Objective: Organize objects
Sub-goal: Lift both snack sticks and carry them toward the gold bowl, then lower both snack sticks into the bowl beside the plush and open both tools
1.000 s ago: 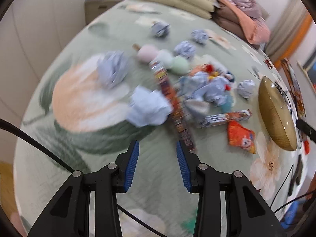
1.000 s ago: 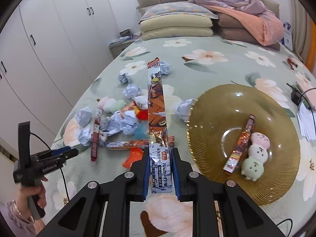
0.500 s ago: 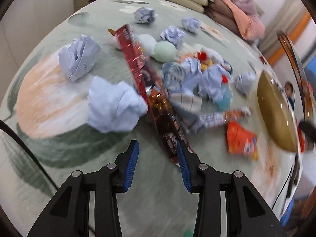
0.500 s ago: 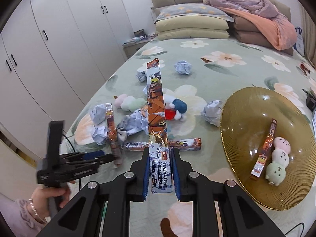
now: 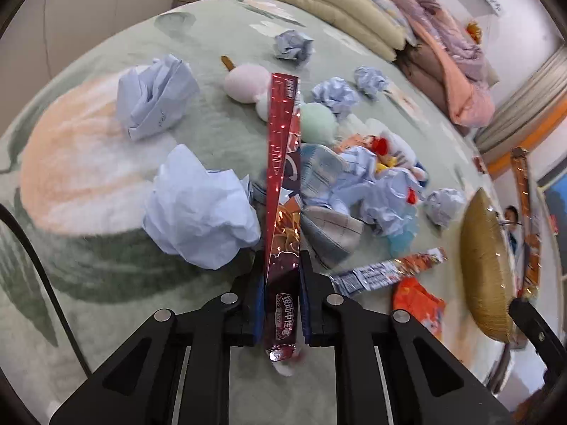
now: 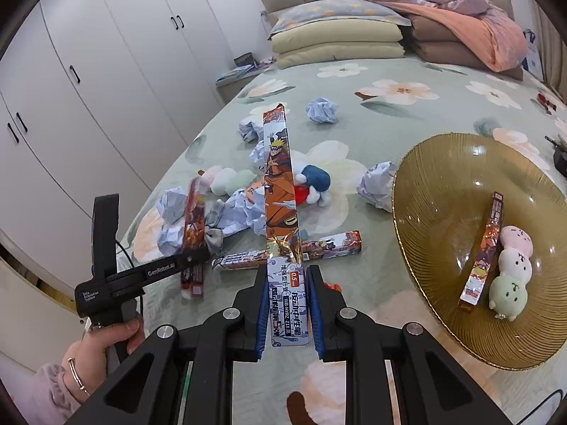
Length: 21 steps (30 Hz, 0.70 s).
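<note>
The left claw (image 5: 281, 304) is pressed tight on the lower end of a long dark-red foil pen pack (image 5: 283, 191), which stands up out of the pads, leaning slightly. Just beyond it on the green flowered bed cover (image 5: 219, 28) lie a crumpled pale-blue paper ball (image 5: 198, 209) and a heap of paper and small toys, with a second flat printed pen pack (image 5: 386, 271) lying to the right.

The right claw (image 6: 286, 313) is clamped on the white-labelled end of a long orange cartoon-printed pen pack (image 6: 280, 177), also raised upright from its pads. Near it, at the left, the person's hand (image 6: 102, 347) grips the black handle of the other tool. To the right sits a wide amber ribbed glass dish (image 6: 443, 163) holding 1 pen pack (image 6: 483, 251) and a plush skewer of 3 round dumplings (image 6: 510, 265), pink, white and green. Farther off, more paper balls dot the cover, then stacked pillows (image 6: 336, 40) and a folded pink quilt (image 6: 453, 10) at the headboard.
</note>
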{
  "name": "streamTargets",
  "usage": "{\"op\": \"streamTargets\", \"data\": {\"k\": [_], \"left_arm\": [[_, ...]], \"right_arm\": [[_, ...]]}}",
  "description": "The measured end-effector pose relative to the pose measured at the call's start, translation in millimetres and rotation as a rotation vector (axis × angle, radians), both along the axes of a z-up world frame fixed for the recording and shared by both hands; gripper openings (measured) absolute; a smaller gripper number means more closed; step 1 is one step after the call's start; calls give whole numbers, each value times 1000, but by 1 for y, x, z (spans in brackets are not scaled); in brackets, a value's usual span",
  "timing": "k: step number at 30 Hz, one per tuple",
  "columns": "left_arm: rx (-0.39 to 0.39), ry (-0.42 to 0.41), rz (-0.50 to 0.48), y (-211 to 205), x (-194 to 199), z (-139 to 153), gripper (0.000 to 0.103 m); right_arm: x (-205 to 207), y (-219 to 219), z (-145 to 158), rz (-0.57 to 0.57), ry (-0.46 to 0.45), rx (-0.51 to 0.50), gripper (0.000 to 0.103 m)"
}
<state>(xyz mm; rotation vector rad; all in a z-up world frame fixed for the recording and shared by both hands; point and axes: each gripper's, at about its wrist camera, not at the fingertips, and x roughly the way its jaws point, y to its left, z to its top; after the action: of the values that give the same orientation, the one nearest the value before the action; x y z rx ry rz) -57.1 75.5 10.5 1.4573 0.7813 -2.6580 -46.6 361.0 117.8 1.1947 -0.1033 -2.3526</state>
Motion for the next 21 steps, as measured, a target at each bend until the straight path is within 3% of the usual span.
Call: {"op": "streamTargets", "data": {"k": [5,11,21], "left_arm": [[-20,53,-13,0,10,17,13],[-53,41,-30,12,10,36,13],[-136,74,-137,91,-3,86,13]], "right_arm": [[-2,4,2,-14,3,-14,19],[-7,14,4,-45,-7,13,19],[-23,62,0,-112,-69,28,19]]}}
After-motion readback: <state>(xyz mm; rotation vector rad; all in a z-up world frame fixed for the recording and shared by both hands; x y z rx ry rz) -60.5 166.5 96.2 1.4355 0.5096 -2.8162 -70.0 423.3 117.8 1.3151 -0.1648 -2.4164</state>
